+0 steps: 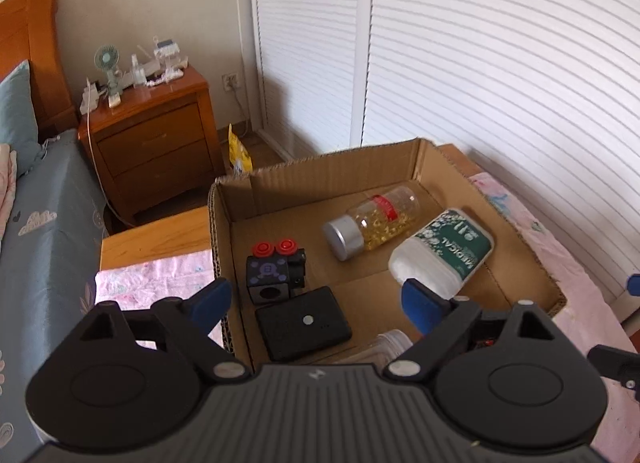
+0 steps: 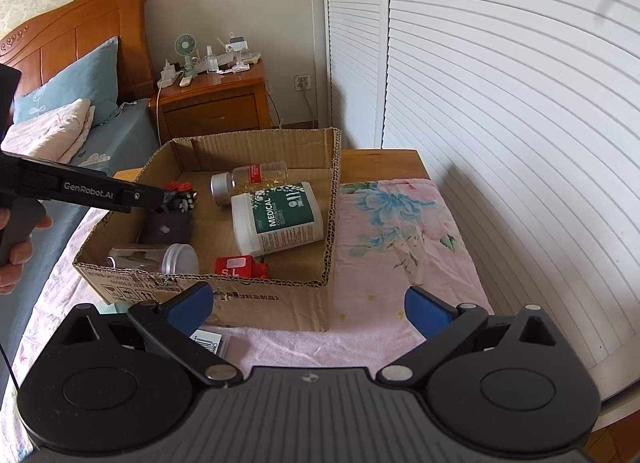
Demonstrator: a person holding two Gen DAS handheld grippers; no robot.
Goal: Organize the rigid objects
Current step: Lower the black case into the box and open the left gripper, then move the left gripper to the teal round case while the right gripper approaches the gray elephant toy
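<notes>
An open cardboard box (image 1: 236, 199) rests on a pink flowered cloth (image 2: 400, 223). Inside lie a black power bank (image 1: 303, 323), a black cube with two red buttons (image 1: 276, 271), a clear bottle of yellow capsules (image 1: 372, 223) and a white bottle with a green MEDICAL label (image 1: 444, 253). My left gripper (image 1: 316, 303) hovers open over the power bank, and neither pad touches it. In the right wrist view a clear jar with a silver lid (image 2: 160, 259) and a red block (image 2: 240, 267) lie by the box's near wall. My right gripper (image 2: 308, 307) is open and empty in front of that wall.
A small barcoded packet (image 2: 208, 341) lies on the cloth under the right gripper's left finger. A hand (image 2: 16, 259) holds the left tool from the left. A bed (image 2: 60, 123), a wooden nightstand (image 1: 160, 135) and white louvred doors (image 1: 480, 63) surround the table.
</notes>
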